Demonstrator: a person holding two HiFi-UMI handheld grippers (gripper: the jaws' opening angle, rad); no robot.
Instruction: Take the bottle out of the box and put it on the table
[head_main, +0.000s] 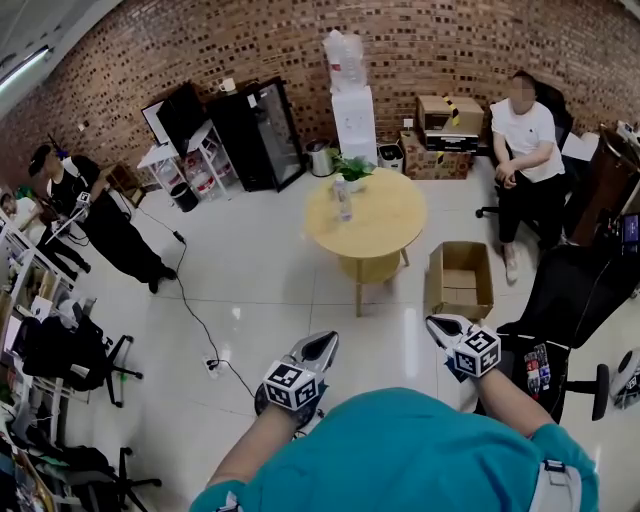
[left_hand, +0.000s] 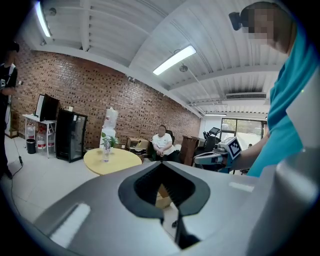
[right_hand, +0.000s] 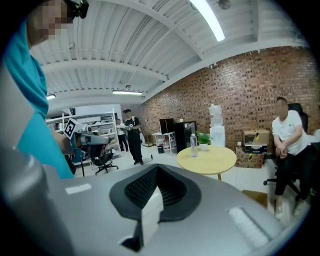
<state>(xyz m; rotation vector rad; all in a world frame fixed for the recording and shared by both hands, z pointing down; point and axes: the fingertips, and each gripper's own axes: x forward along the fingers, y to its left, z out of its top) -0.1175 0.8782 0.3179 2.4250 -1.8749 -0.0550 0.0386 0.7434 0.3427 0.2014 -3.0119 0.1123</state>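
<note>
Bare white floor (head_main: 260, 290) lies open across the frame's centre up to the round table (head_main: 385, 225). At right, the open-topped box (head_main: 460, 283) sits hemmed between table, seated person (head_main: 527, 150) and black chair (head_main: 575, 290).

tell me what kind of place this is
Probably an open office or shared workspace: a water dispenser stands against a brick wall, with a round table and office chairs on the floor.

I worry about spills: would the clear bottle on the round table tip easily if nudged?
Probably: the bottle is tall, narrow and upright, so a high nudge could topple it. It looks like clear plastic, likely light.
</note>
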